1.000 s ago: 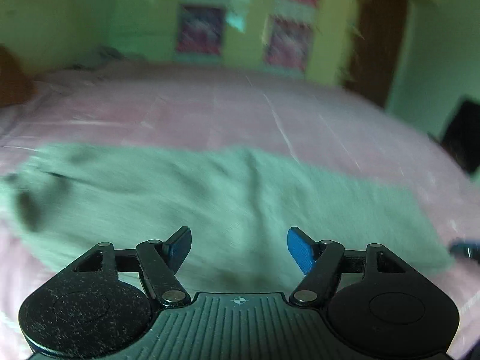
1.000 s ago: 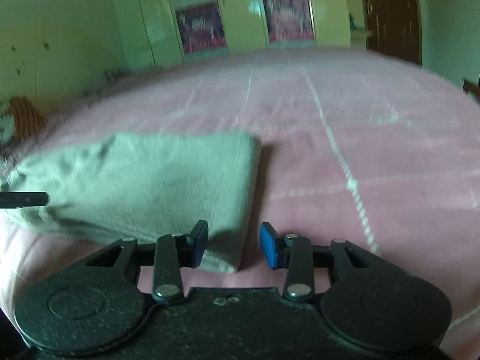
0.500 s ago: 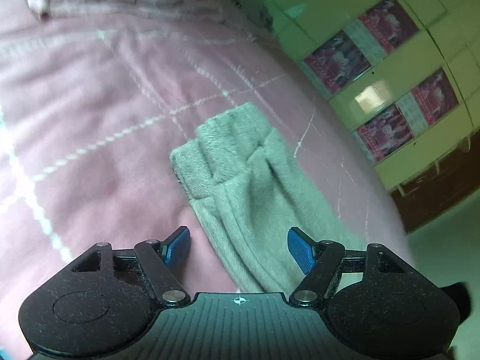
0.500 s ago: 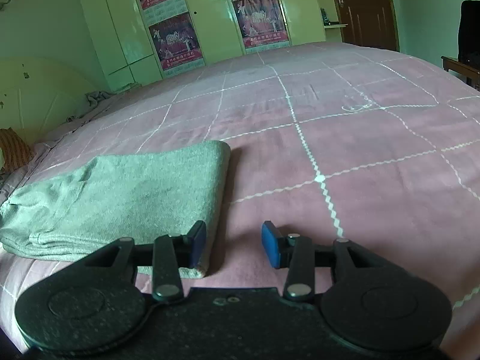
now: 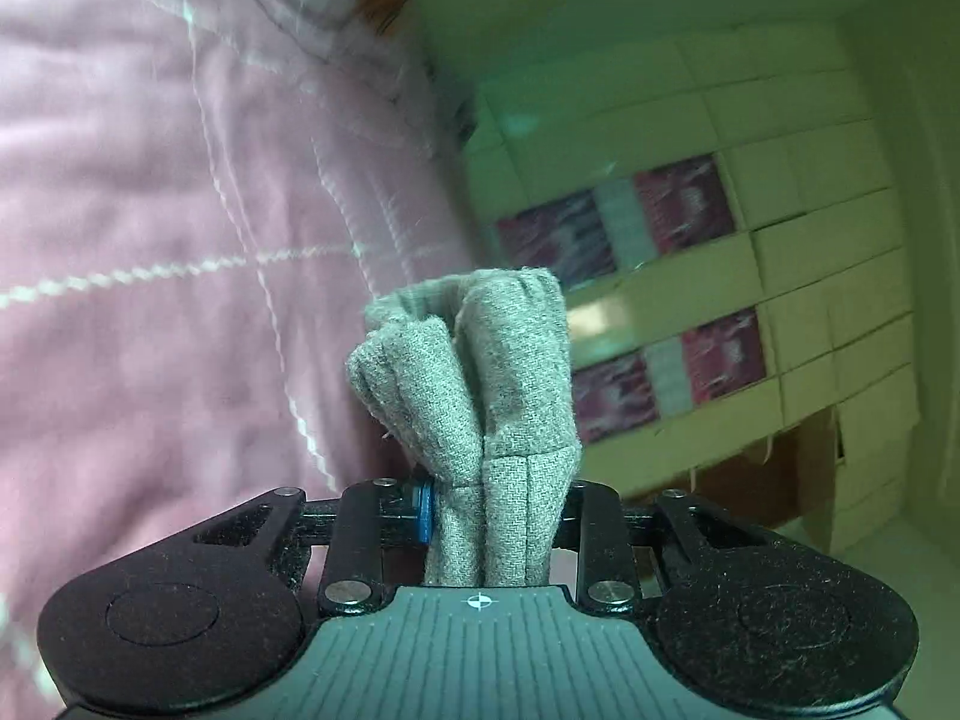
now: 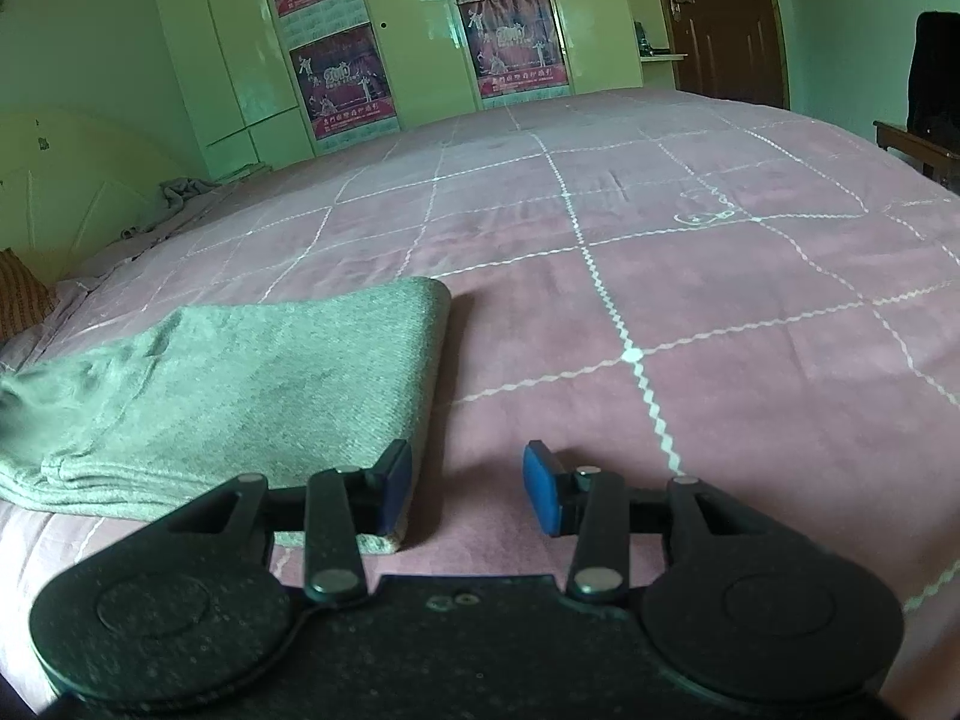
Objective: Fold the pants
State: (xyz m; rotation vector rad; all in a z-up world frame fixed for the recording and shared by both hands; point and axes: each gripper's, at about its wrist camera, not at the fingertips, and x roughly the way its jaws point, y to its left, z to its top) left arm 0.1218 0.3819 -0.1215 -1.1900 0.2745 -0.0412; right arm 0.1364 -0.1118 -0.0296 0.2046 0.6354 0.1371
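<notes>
The left hand-held gripper (image 5: 489, 501) is clamped on a bunched end of the grey-green pants (image 5: 480, 384). The gathered cloth stands up between its two fingers, filling the gap, with thick folded layers rising straight ahead of the gripper. One blue pad (image 5: 425, 510) shows pressed against the left side of the cloth; the pad on the other side is hidden by fabric. Left of the gripper spreads the pink bed cover (image 5: 150, 276) with white stitched lines. To the right of the gripper, blurred, are pale cupboard doors (image 5: 810, 228) bearing dark red posters.

The right hand-held gripper (image 6: 468, 489) hovers just above the bed with its jaws apart, holding nothing. Ahead and to its left, the pants (image 6: 240, 384) lie folded flat on the pink bed cover (image 6: 720, 276), stacked in several layers, with a rounded fold edge facing the gripper's centre line. The near corner of the pants lies just beside the left blue pad (image 6: 396, 480); whether they touch cannot be told. Ahead and to the right of the gripper, the bed cover stretches away. Beyond the bed stand cupboard doors (image 6: 420, 30) with posters, and farther right a dark wooden door (image 6: 720, 18).
</notes>
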